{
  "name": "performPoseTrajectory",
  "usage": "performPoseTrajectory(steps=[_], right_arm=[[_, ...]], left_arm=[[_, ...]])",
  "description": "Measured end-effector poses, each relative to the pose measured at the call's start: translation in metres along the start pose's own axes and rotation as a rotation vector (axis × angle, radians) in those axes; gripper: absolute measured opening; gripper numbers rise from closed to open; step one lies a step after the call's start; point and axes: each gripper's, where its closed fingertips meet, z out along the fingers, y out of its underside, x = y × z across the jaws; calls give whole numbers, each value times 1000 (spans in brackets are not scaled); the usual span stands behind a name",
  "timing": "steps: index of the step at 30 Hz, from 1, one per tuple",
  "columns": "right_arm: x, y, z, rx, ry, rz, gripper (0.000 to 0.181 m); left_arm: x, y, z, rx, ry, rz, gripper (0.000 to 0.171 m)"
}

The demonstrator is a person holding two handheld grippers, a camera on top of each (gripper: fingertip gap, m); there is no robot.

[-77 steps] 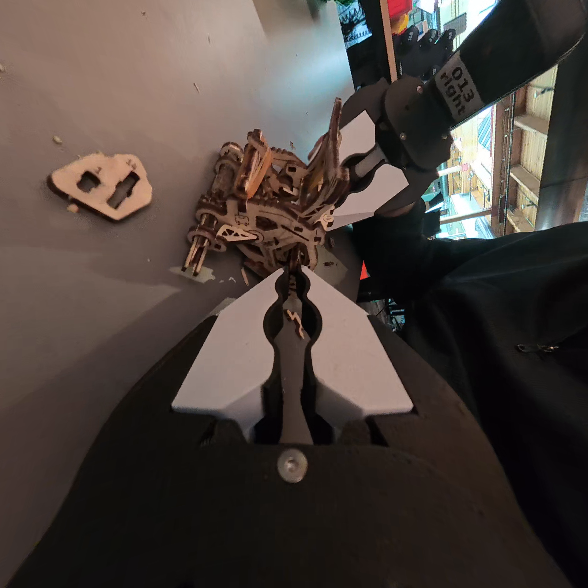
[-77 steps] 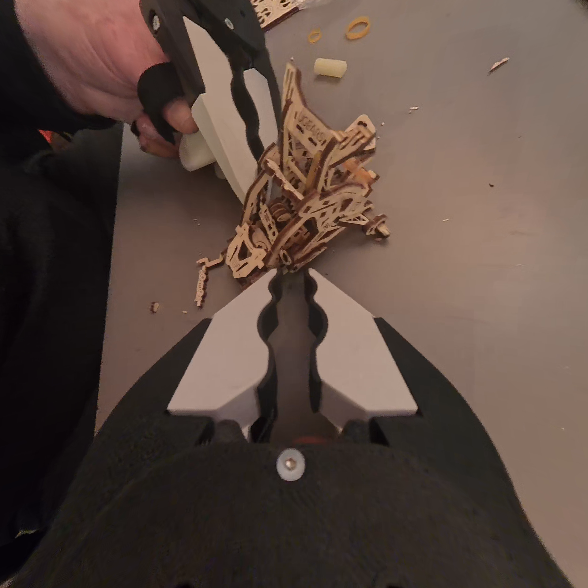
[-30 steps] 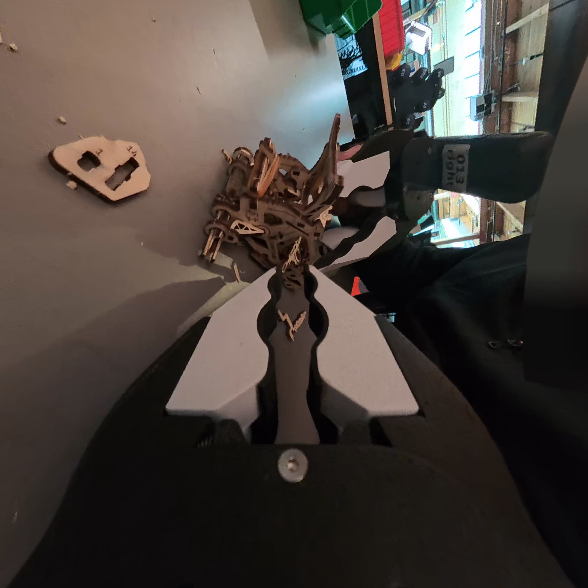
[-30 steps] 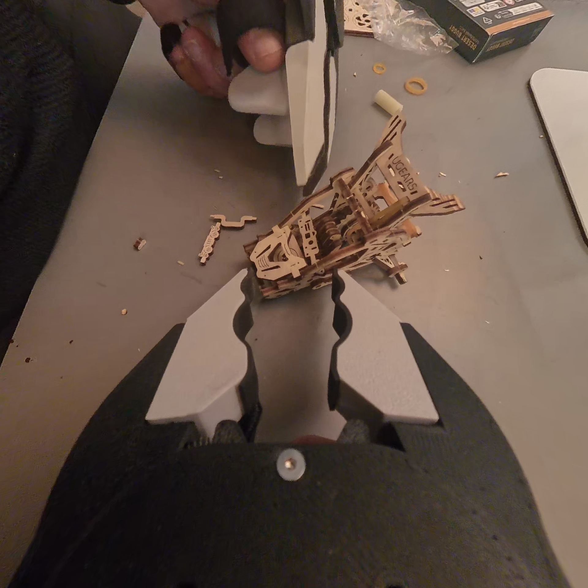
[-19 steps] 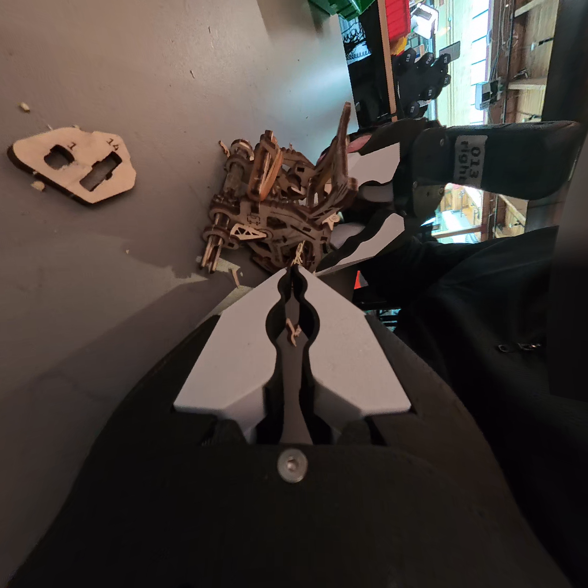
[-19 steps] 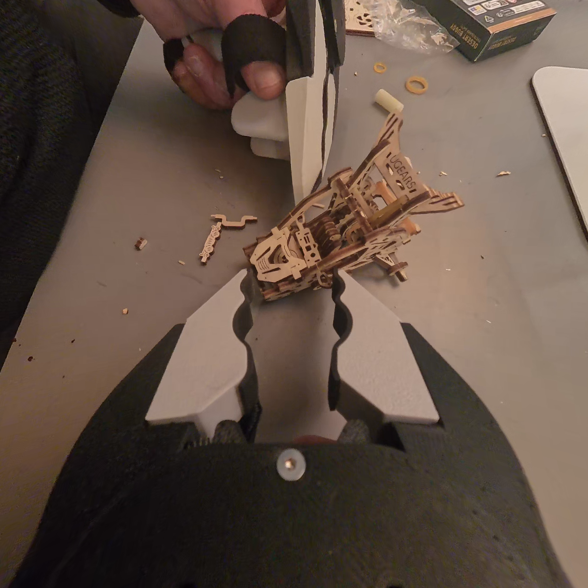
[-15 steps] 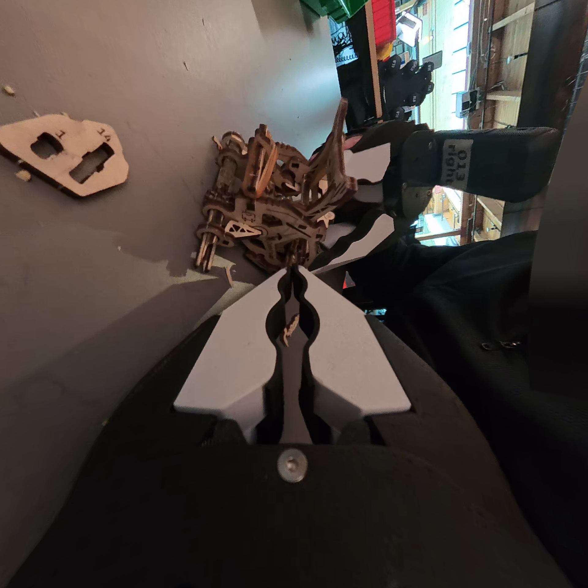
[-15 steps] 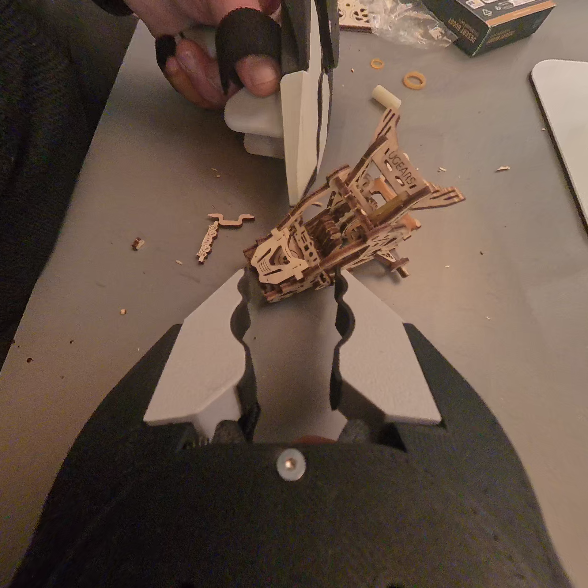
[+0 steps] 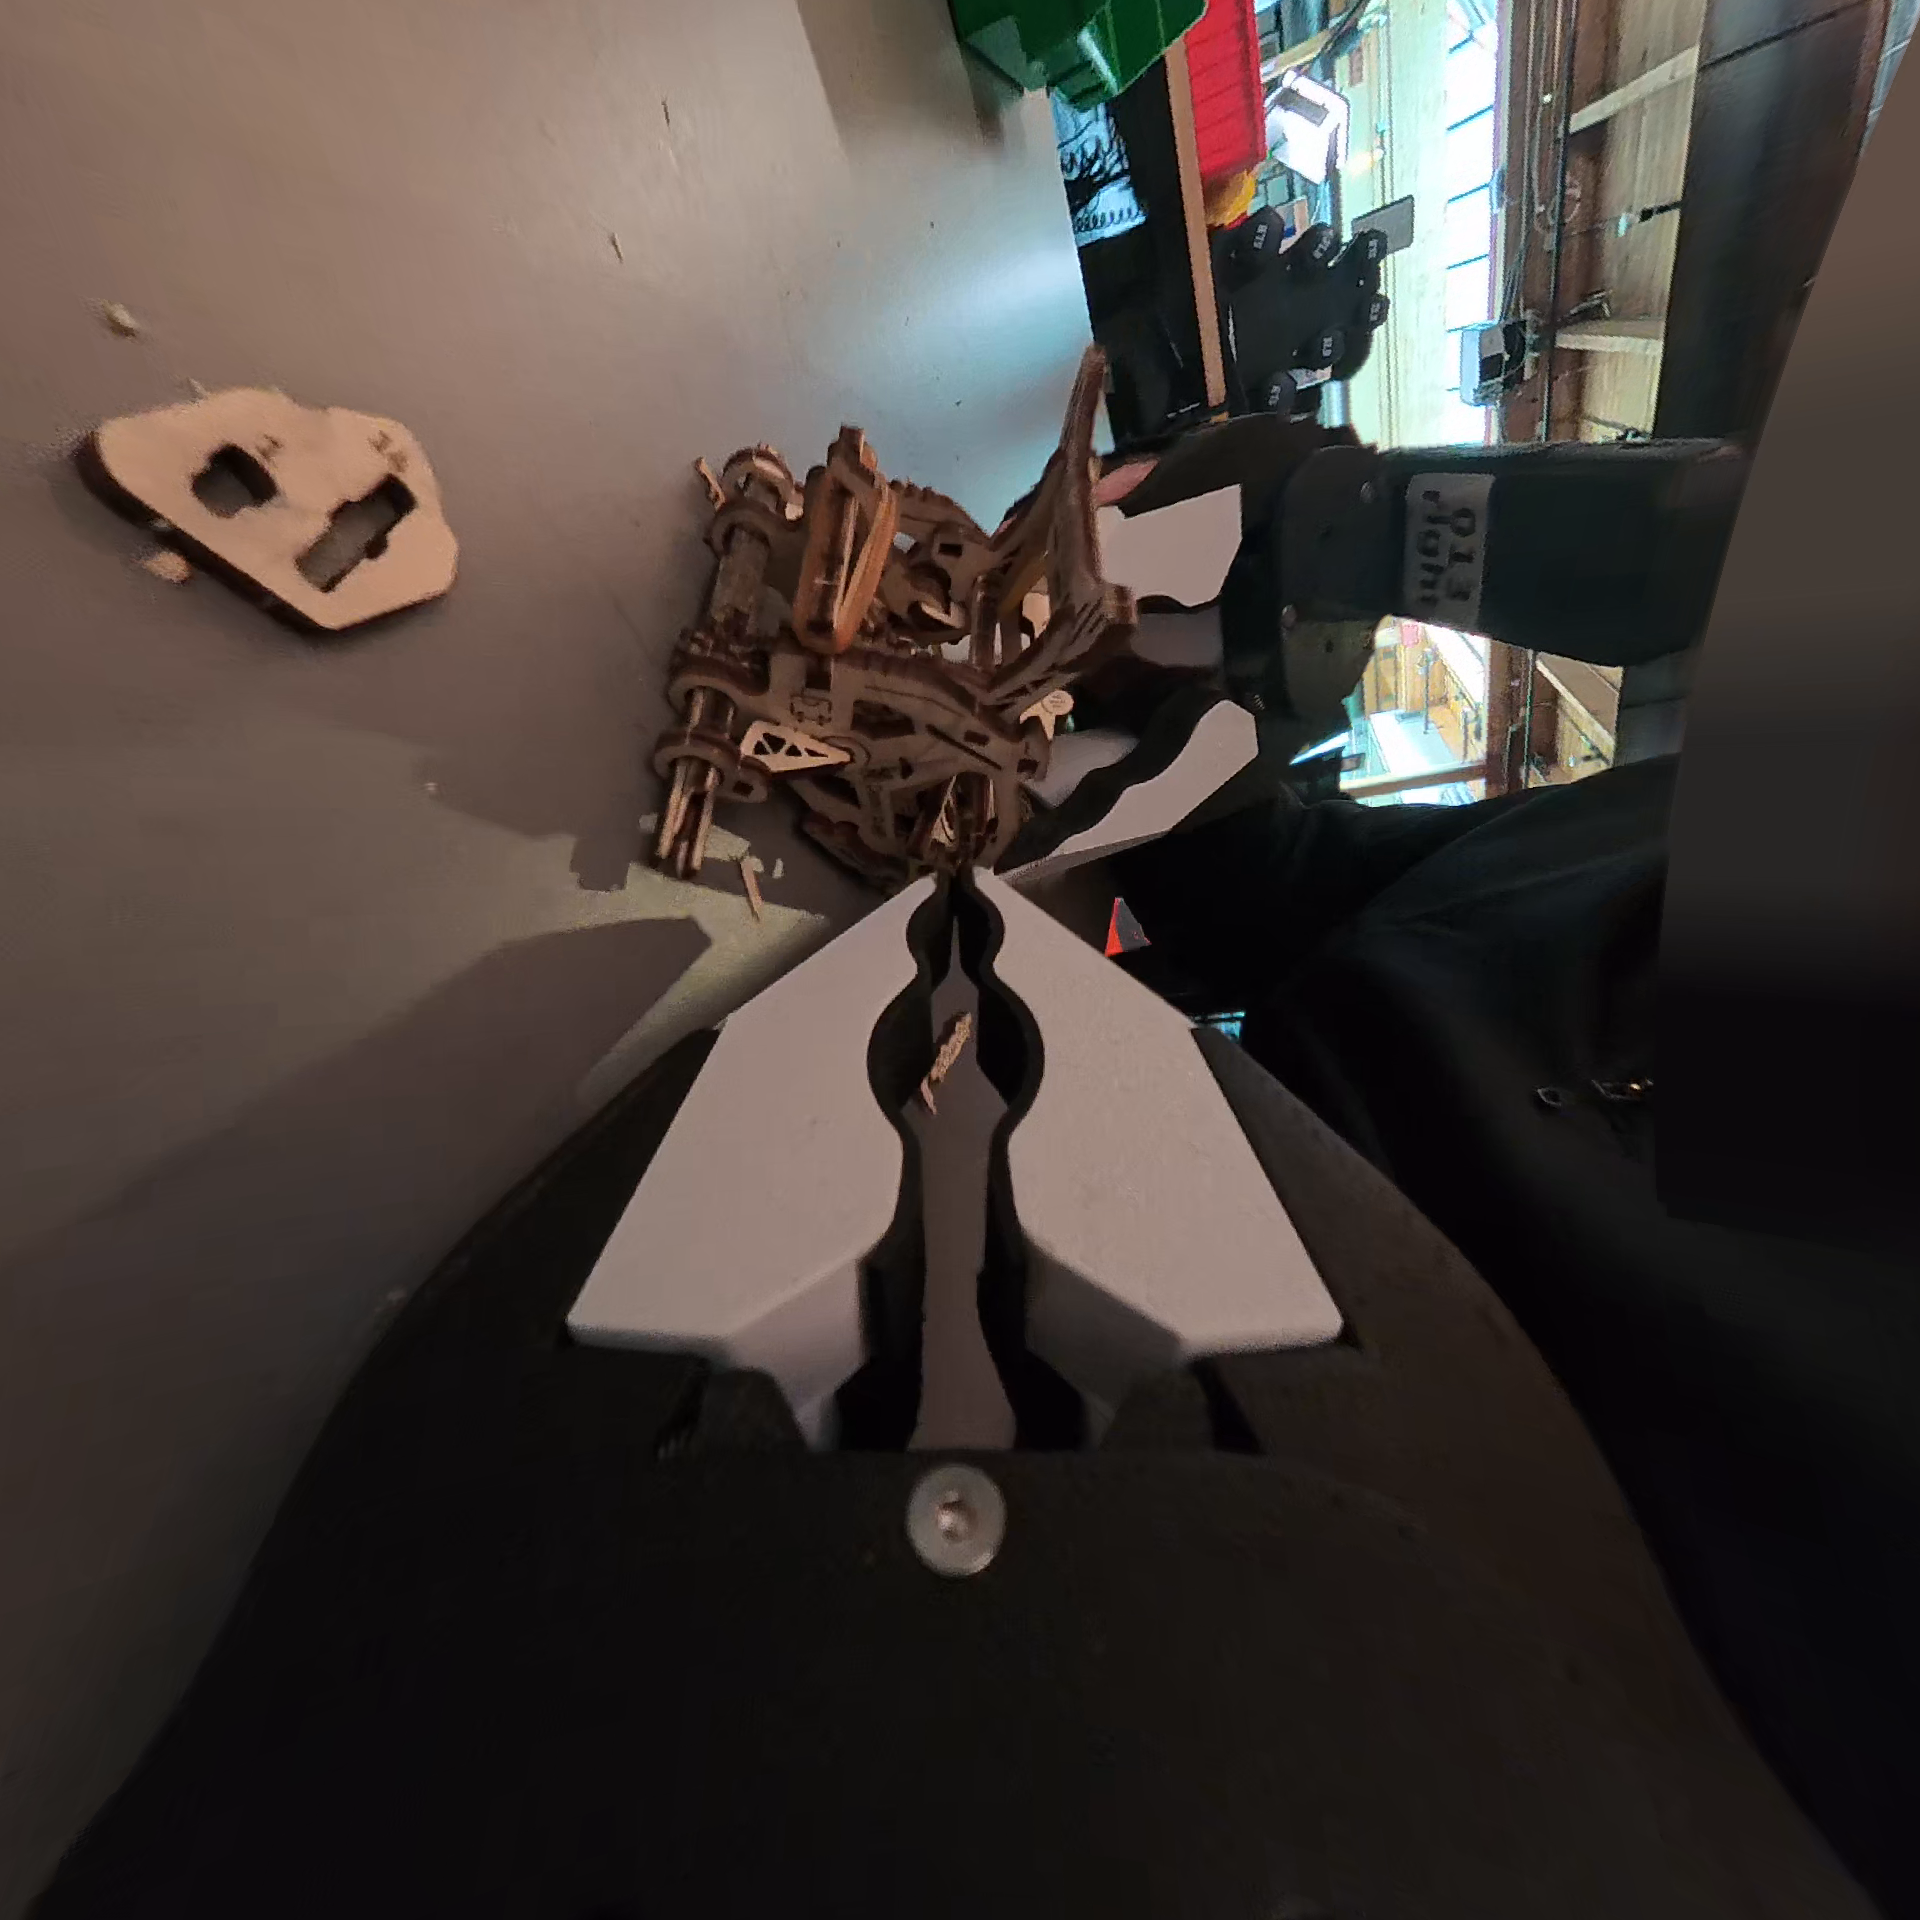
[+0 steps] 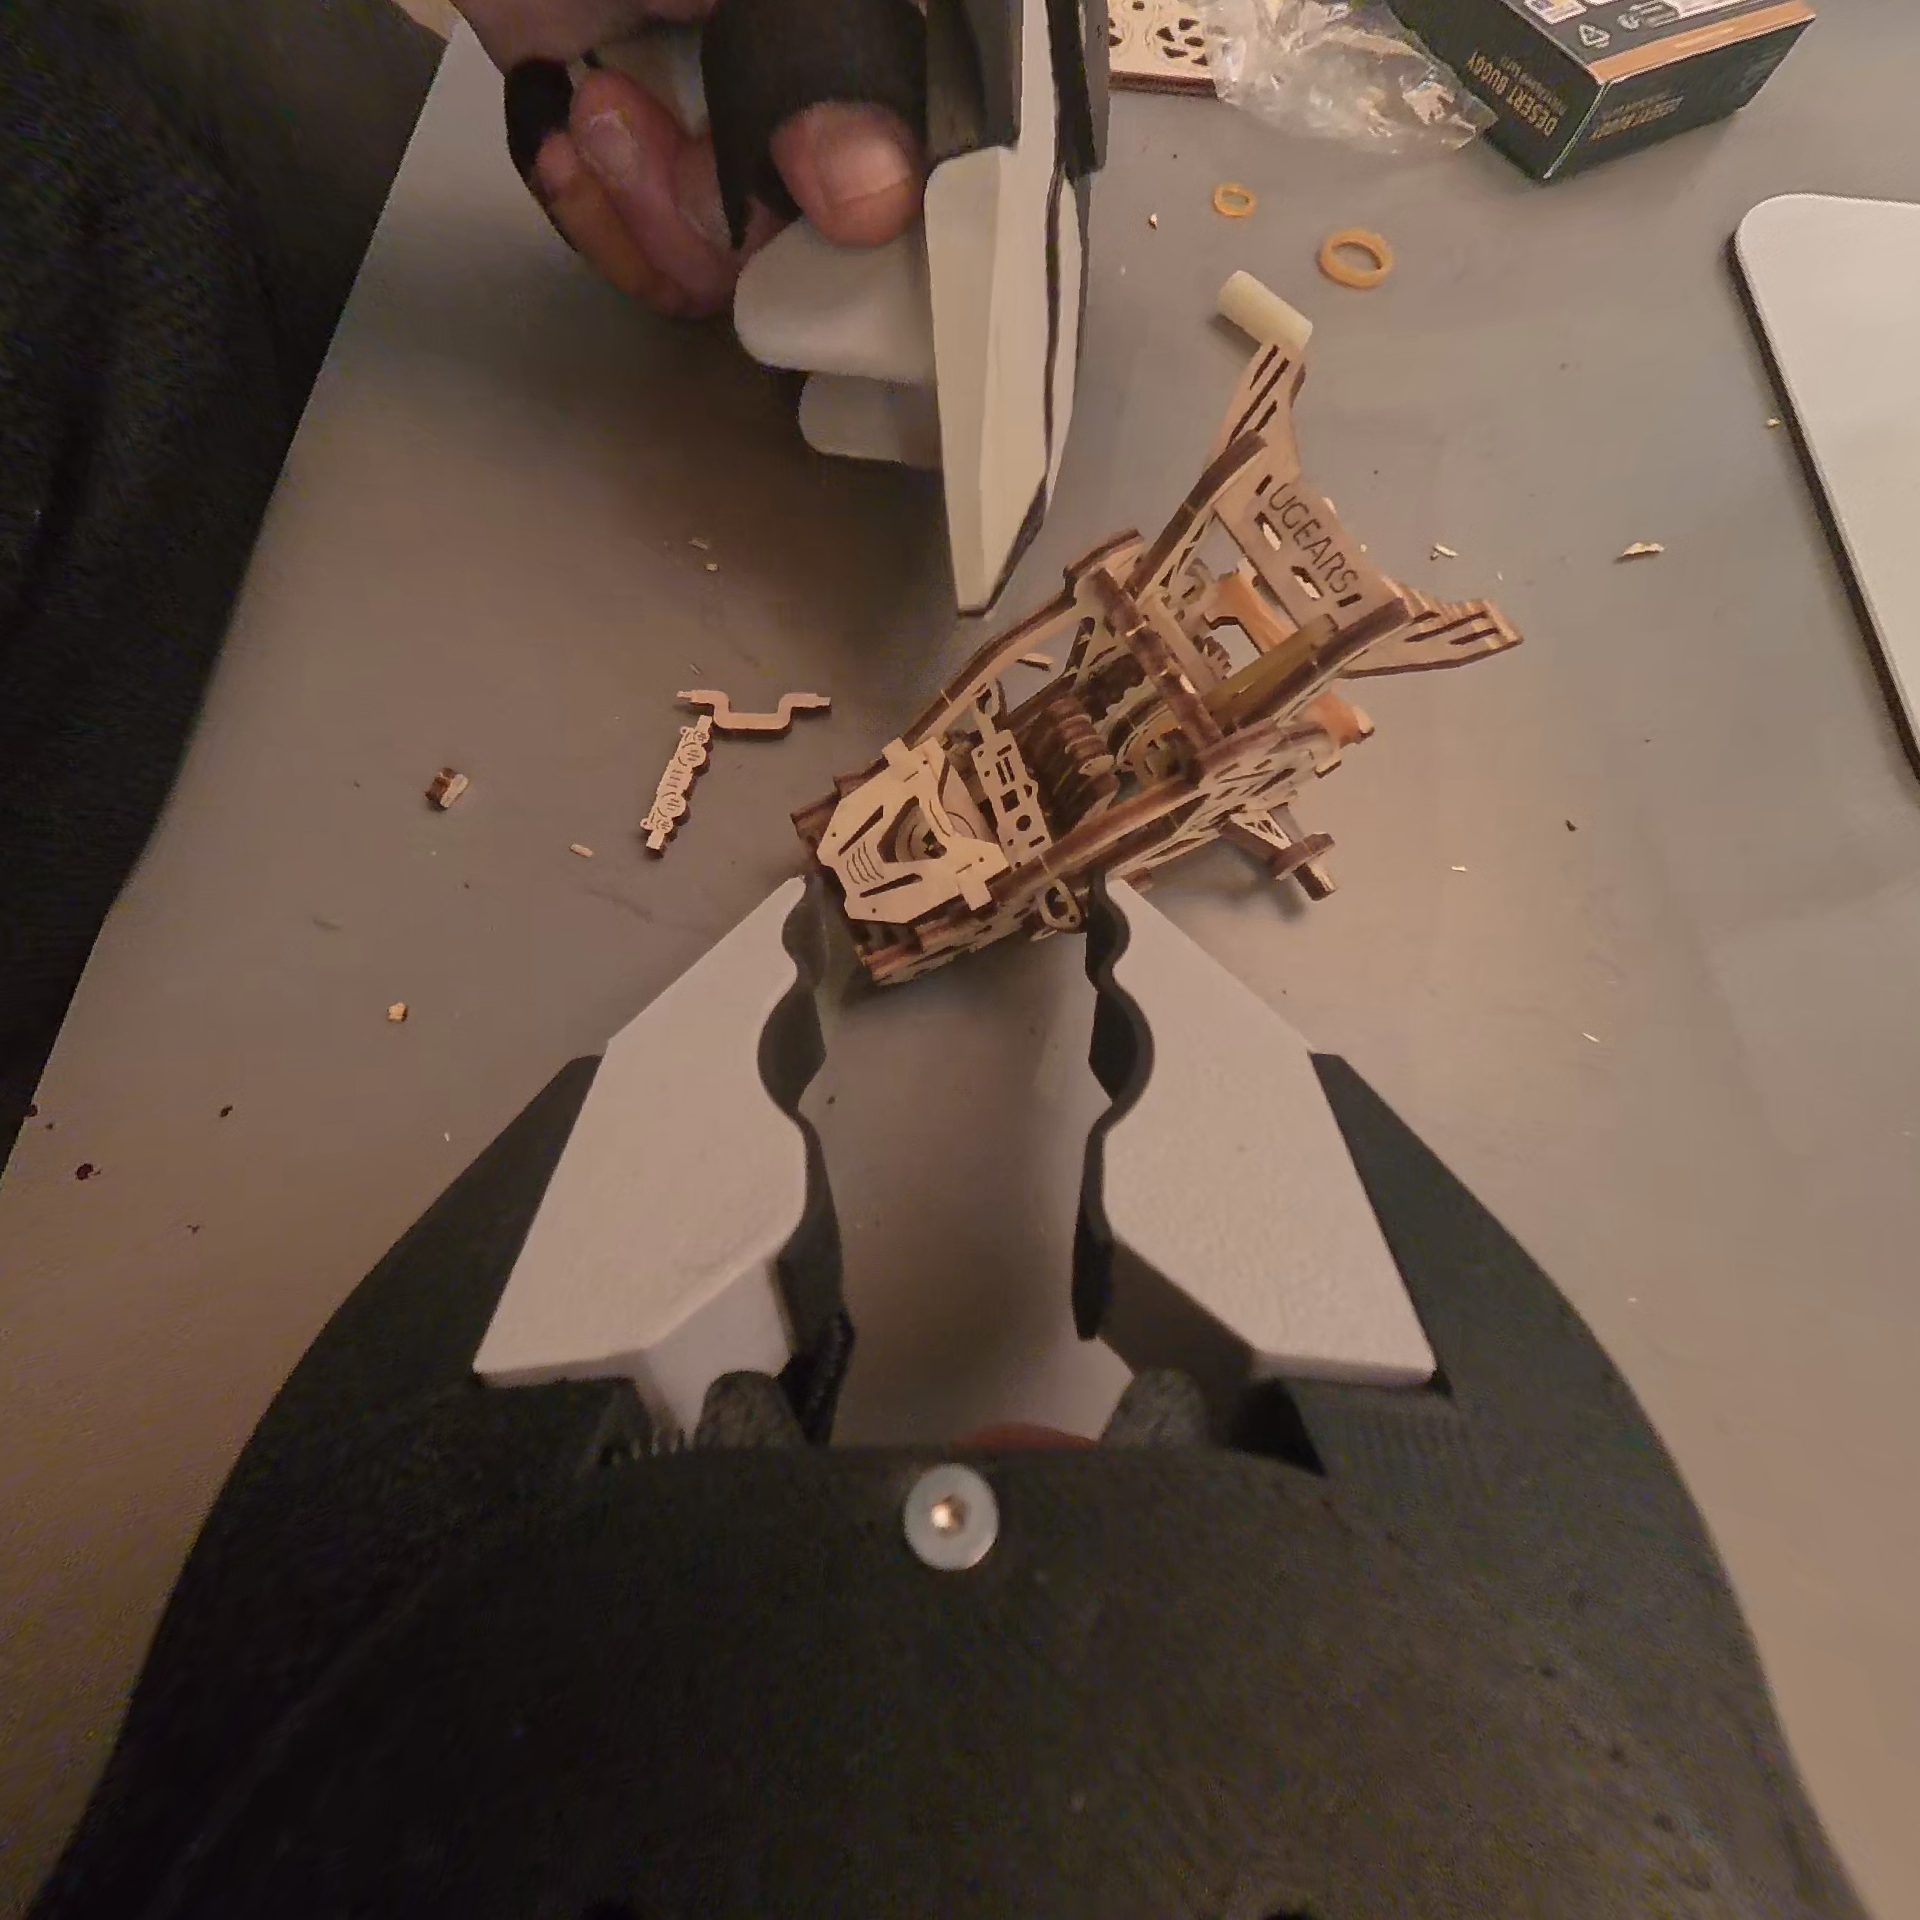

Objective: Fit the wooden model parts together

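The wooden model (image 10: 1122,727), a small laser-cut buggy frame, sits tilted just above the grey table (image 10: 1351,1143). My right gripper (image 10: 951,904) is shut on its front end, one fingertip on each side. It also shows in the left wrist view (image 9: 1195,665), behind the model (image 9: 883,675). My left gripper (image 9: 956,883) is shut on a small thin wooden part (image 9: 951,1060) that shows in the hollow between its fingers. Its tips touch the model's side. In the right wrist view the left gripper (image 10: 982,603) points down at the model's side rail, held by a hand (image 10: 727,177).
A flat wooden offcut with two holes (image 9: 270,509) lies left of the model. Loose small wooden parts (image 10: 717,748), rubber rings (image 10: 1356,258), a white cylinder (image 10: 1262,312), a dark box (image 10: 1600,83) and a white board (image 10: 1849,468) lie on the table. The table edge runs along the left. Across from one pair of fingers to the other is roughly 5 cm. From the left gripper's tips to the white cylinder (image 10: 1262,312) is close to 15 cm.
My right gripper let go of its narrow hold, opened wide and took the model by its front end; the model turned. My left gripper opened slightly, then closed on the small part.
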Motion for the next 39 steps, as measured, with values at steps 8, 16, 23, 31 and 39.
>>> performPoseTrajectory(steps=[8,16,23,31,39], right_arm=[[0,1,0,-5,5,-11,48],[-1,1,0,-4,-1,-17,48],[-1,6,2,-36,10,-37,48],[-1,6,2,-31,11,-36,47],[-1,7,2,-39,10,-41,46]], left_arm=[[2,-2,14,-37,19,23,0],[5,-1,18,-46,38,-3,0],[14,4,19,-43,109,-82,0],[8,8,12,-58,42,-40,0],[1,1,6,21,-63,63,0]])
